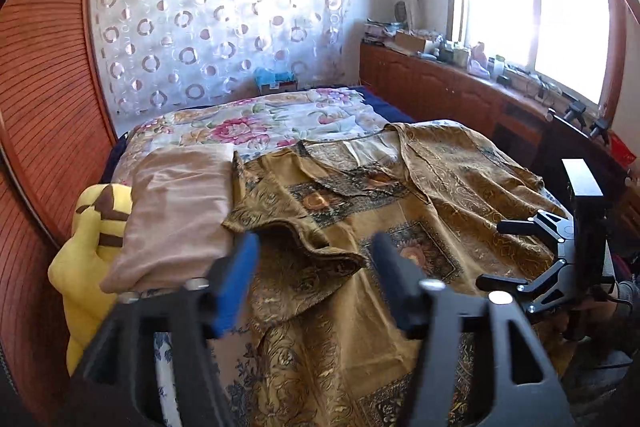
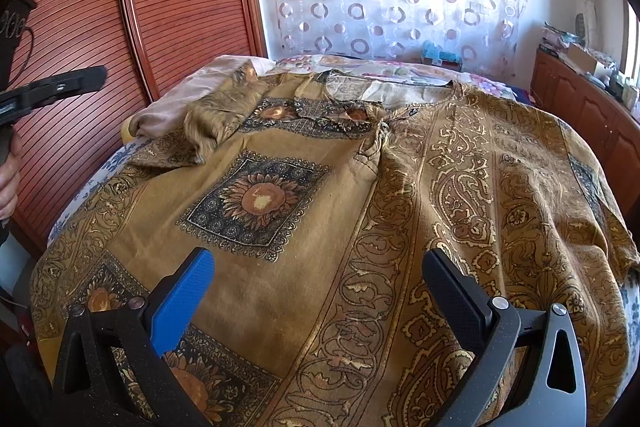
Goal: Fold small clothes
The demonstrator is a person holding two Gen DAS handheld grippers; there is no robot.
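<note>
Ochre paisley-and-sunflower shirt (image 2: 360, 187) lies spread flat across the bed (image 1: 256, 123), its left sleeve crumpled inward. Beige folded cloth (image 1: 176, 211) sits at far left. Both claws, left (image 1: 316, 263) and right (image 2: 316, 287), gape apart, empty, above the shirt.

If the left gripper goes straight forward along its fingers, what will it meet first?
Most likely the folded-in sleeve of the brown patterned shirt, which lies between and just past the open left gripper. Depth is unclear; nothing nearer shows.
</note>
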